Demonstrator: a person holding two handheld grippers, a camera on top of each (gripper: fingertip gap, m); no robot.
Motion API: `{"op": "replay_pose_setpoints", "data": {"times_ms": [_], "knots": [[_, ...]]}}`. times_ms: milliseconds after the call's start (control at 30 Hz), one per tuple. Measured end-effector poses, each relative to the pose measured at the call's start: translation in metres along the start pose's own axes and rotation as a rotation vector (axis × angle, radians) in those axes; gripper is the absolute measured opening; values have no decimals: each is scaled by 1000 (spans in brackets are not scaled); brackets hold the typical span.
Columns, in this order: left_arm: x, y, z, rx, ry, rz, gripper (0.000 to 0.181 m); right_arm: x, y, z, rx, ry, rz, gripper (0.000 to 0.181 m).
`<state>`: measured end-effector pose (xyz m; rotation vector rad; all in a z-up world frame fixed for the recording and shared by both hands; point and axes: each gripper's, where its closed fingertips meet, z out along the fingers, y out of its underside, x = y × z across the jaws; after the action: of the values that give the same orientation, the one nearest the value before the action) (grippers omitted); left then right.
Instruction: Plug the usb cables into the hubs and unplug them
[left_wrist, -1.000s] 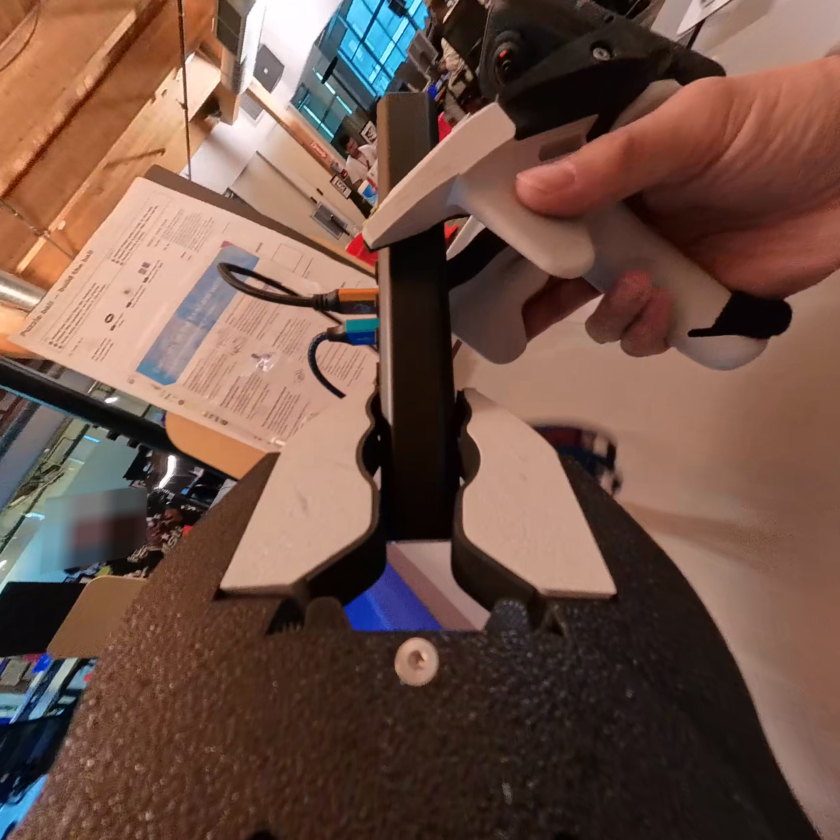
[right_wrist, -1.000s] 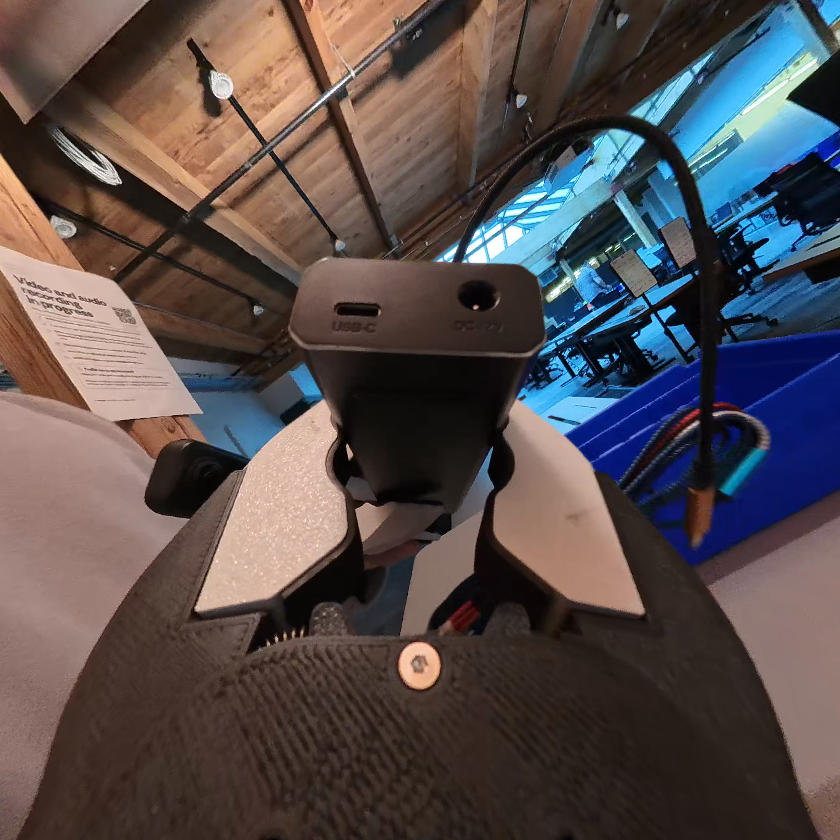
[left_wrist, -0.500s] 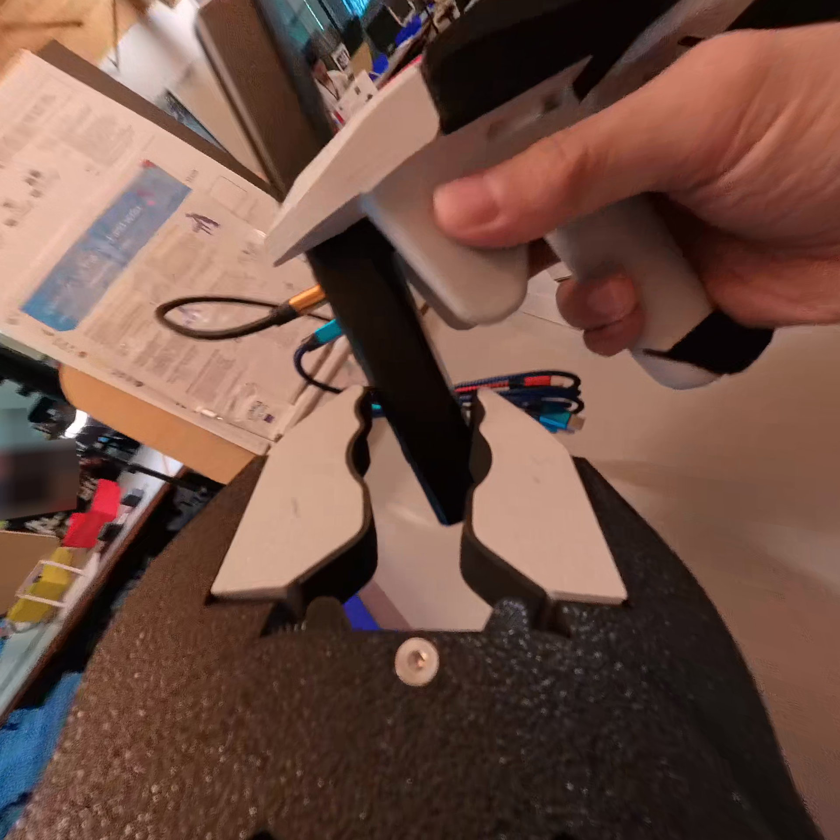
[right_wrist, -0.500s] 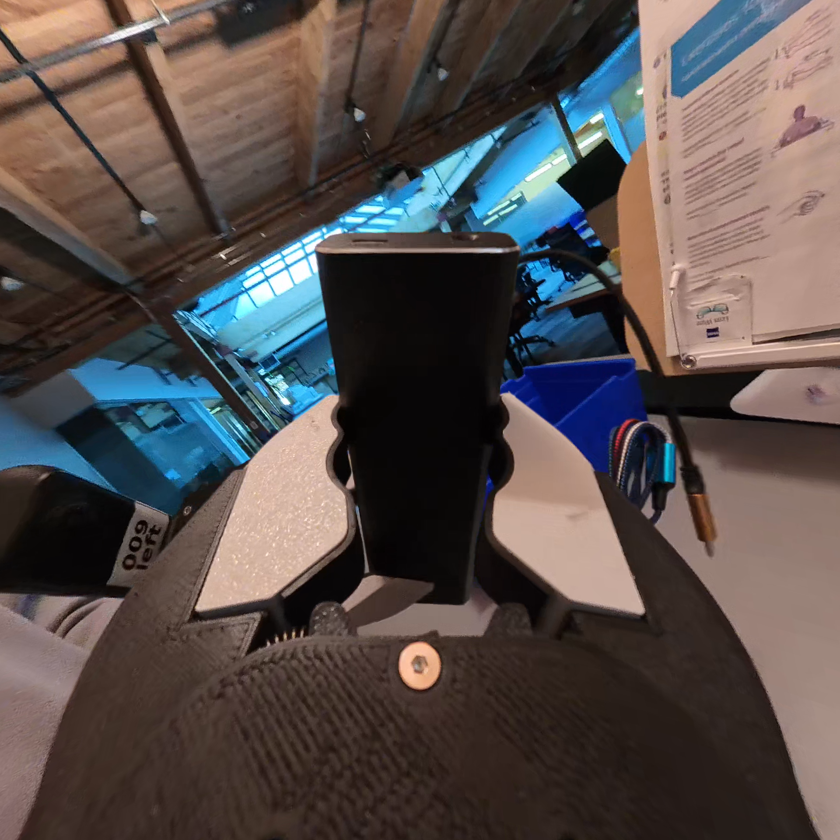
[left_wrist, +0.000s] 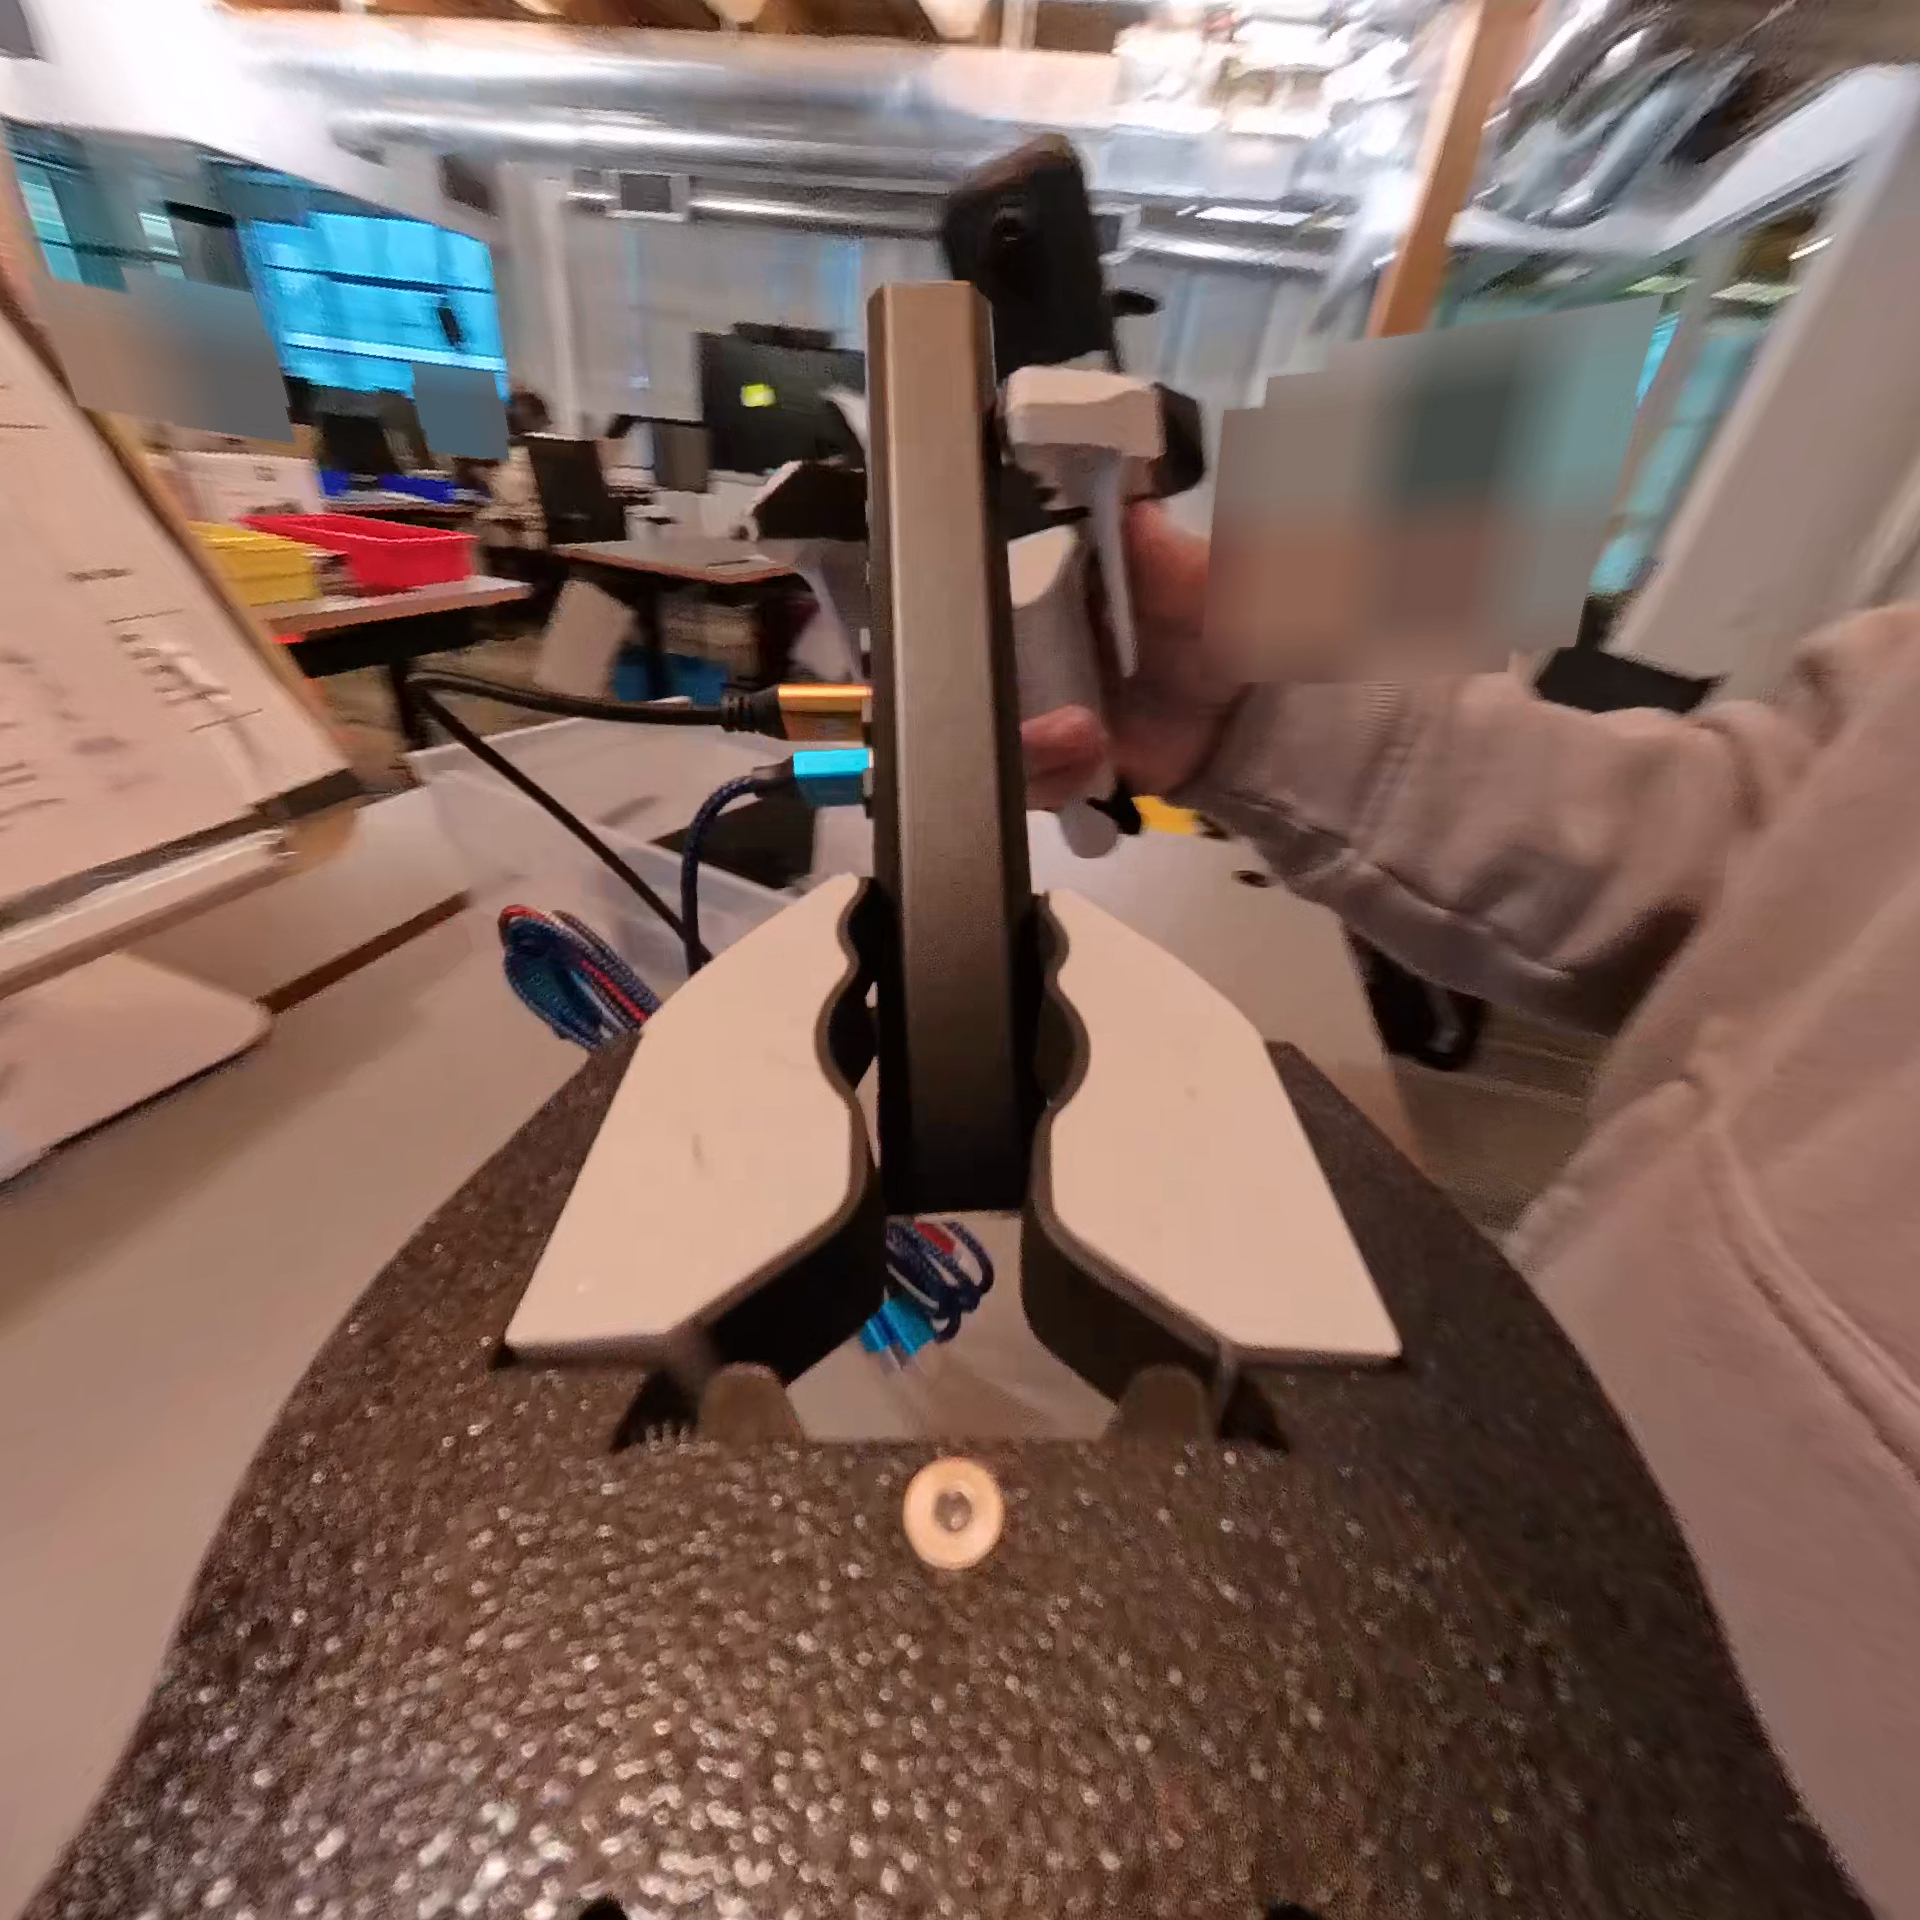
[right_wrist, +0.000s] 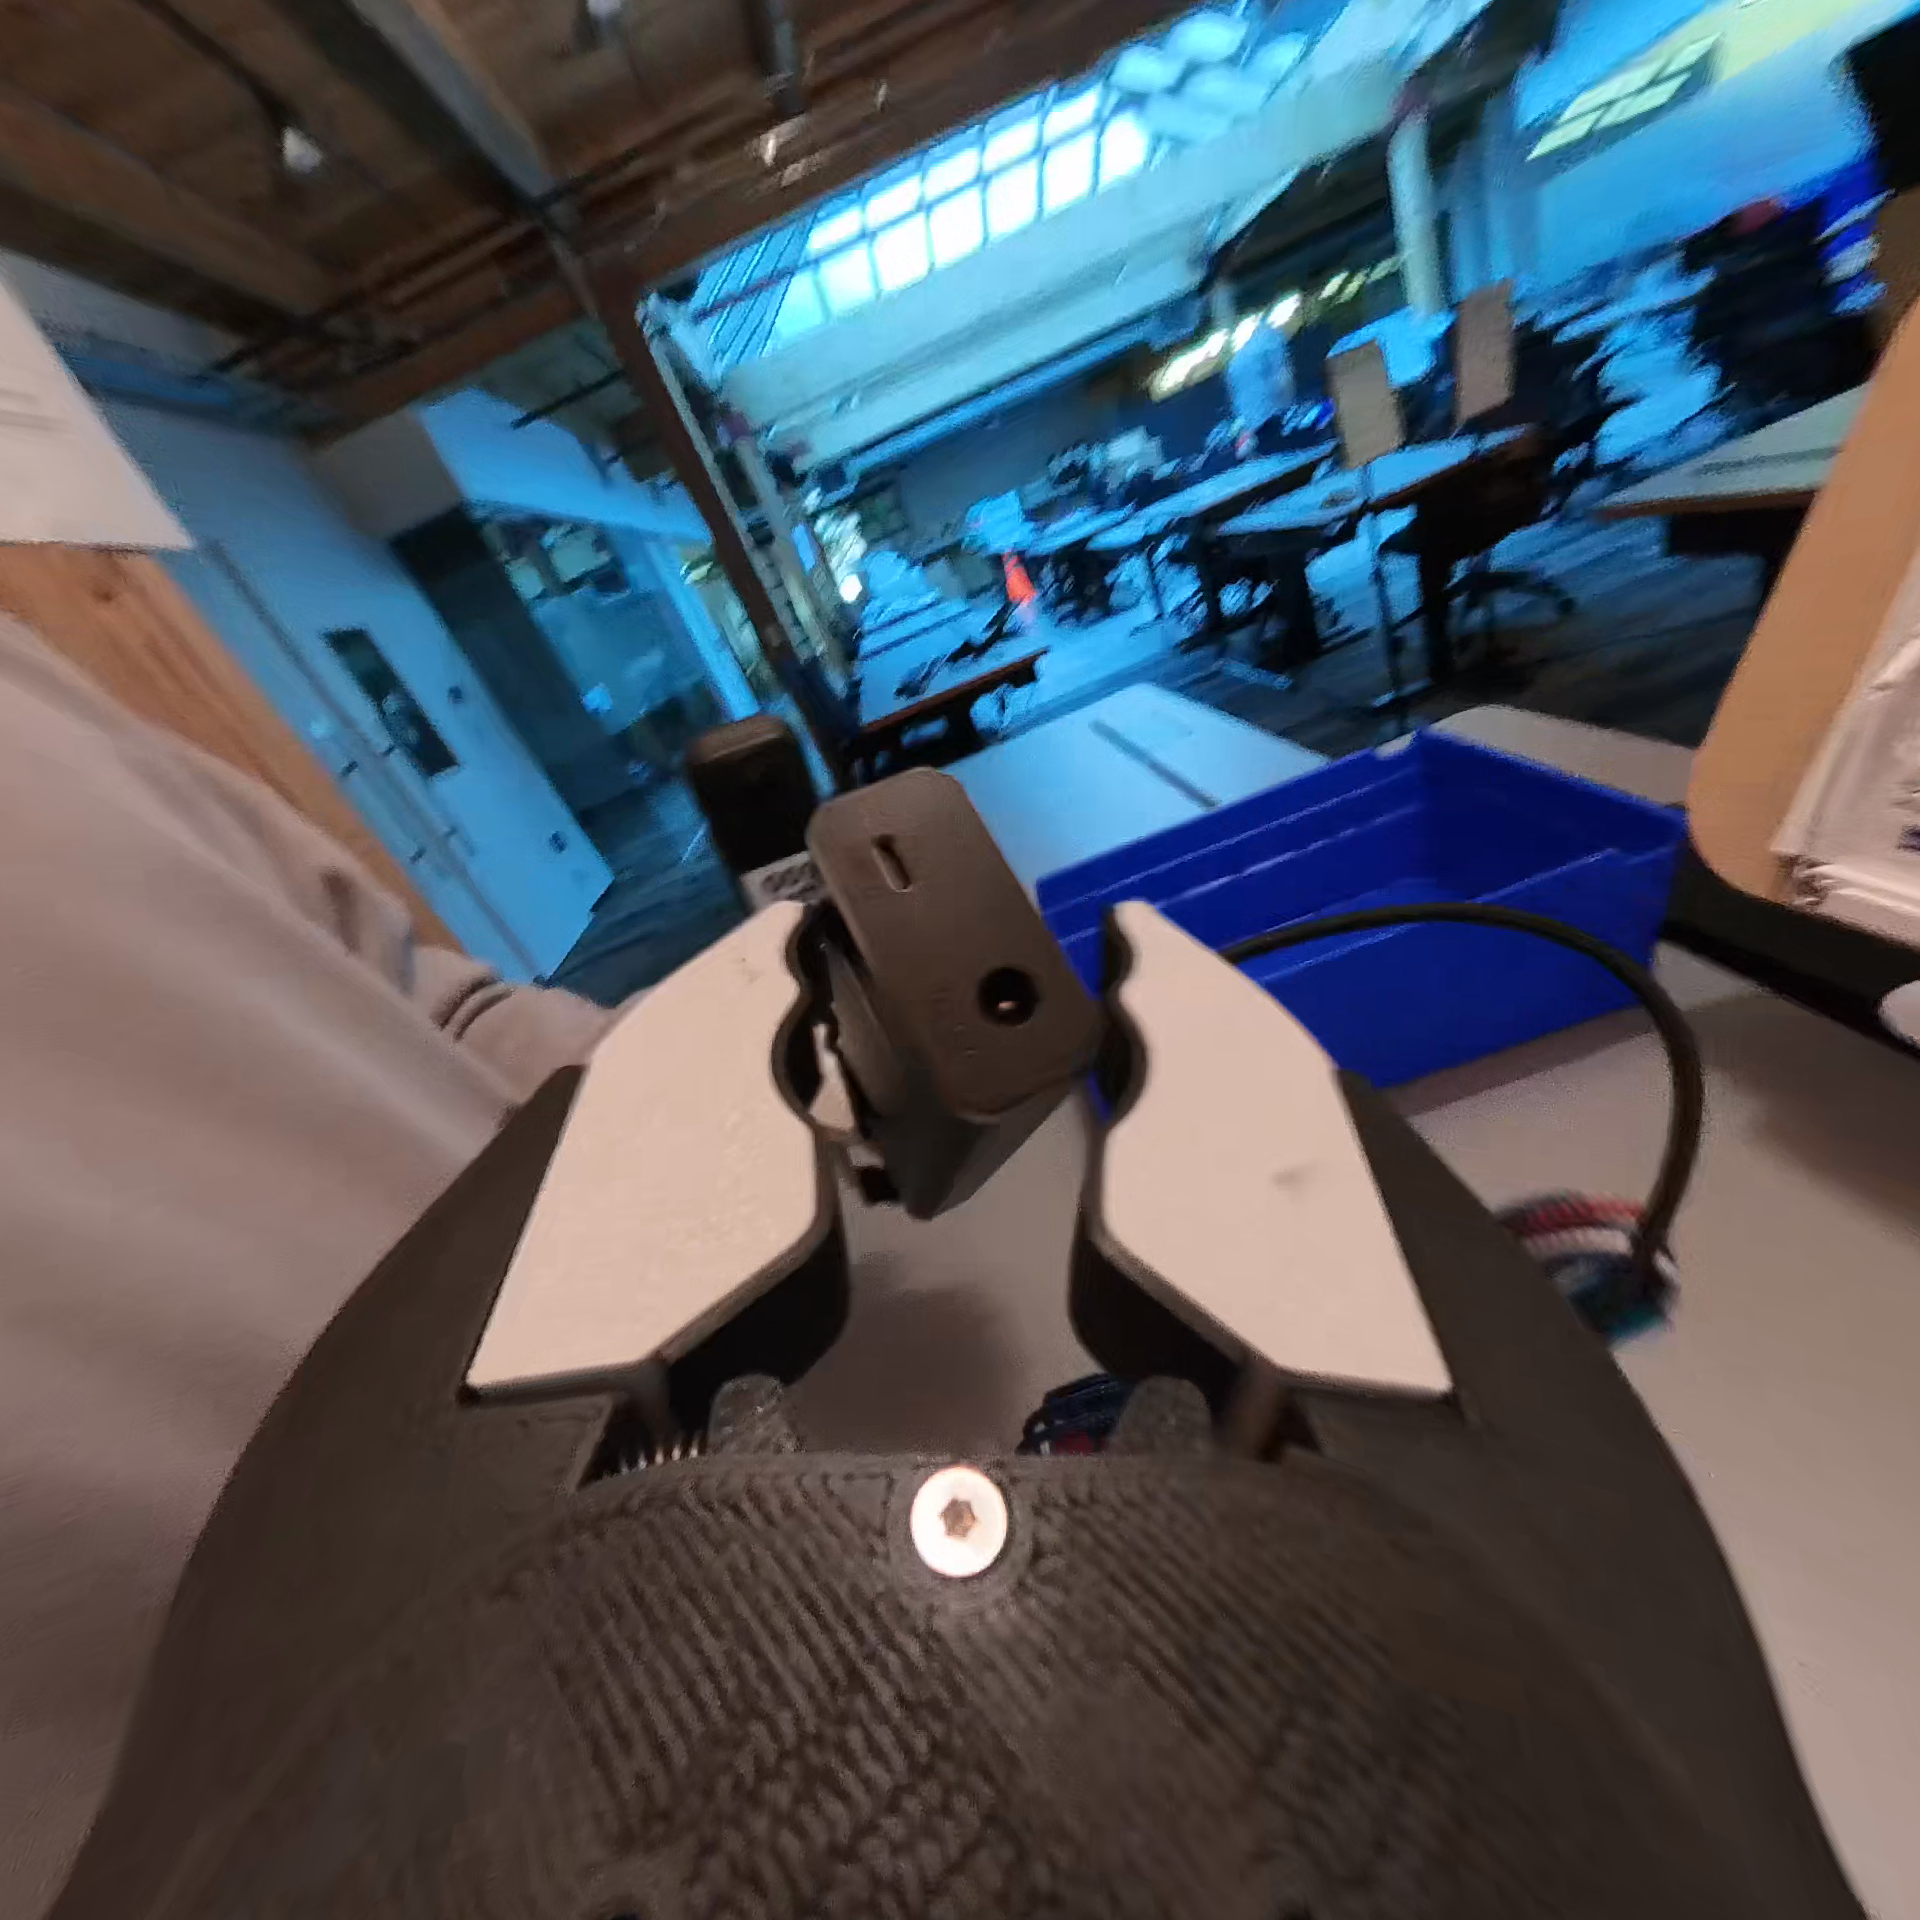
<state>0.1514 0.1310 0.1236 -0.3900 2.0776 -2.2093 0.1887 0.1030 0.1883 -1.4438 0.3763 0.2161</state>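
Note:
A dark USB hub (left_wrist: 940, 727) stands upright in my left gripper (left_wrist: 951, 904), whose fingers press on its two narrow sides near the lower end. A gold plug (left_wrist: 821, 710) on a black cable and a blue plug (left_wrist: 831, 777) on a blue braided cable sit in ports on its left side. In the right wrist view the hub's port end (right_wrist: 956, 987) sits skewed between the fingertips of my right gripper (right_wrist: 956, 925), and both fingertips touch it. The black cable (right_wrist: 1673, 1049) loops off to the right. The right gripper's handle (left_wrist: 1070, 623) shows behind the hub.
A blue bin (right_wrist: 1403, 935) stands behind the hub on the grey table (right_wrist: 1714, 1455). A clear bin (left_wrist: 582, 790) and a paper stand (left_wrist: 125, 665) are at the left. A bundle of blue and red braided cable (left_wrist: 571, 977) lies on the table. A person's sleeve (left_wrist: 1455, 810) is at the right.
My left gripper opened, then shut again on the hub's narrow sides. The hub turned from square to skewed in the right grasp and sits nearer the fingertips. Both grippers swung round.

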Motion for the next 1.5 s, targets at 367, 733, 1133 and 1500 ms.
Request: {"op": "replay_pose_setpoints", "data": {"times_ms": [367, 733, 1133, 1500], "knots": [[-35, 13, 10, -215, -326, 233, 53, 33, 14, 20, -232, 404, -51, 31], [-67, 66, 19, -564, -565, 302, 70, 28, 47, 43, -349, 479, -20, 36], [2, 56, 33, -252, 27, 33, 63, -6, 55, 11, -651, -58, -253, 85], [7, 43, 23, -209, 132, -89, 62, -12, 51, 28, -574, -65, -258, 62]]}}
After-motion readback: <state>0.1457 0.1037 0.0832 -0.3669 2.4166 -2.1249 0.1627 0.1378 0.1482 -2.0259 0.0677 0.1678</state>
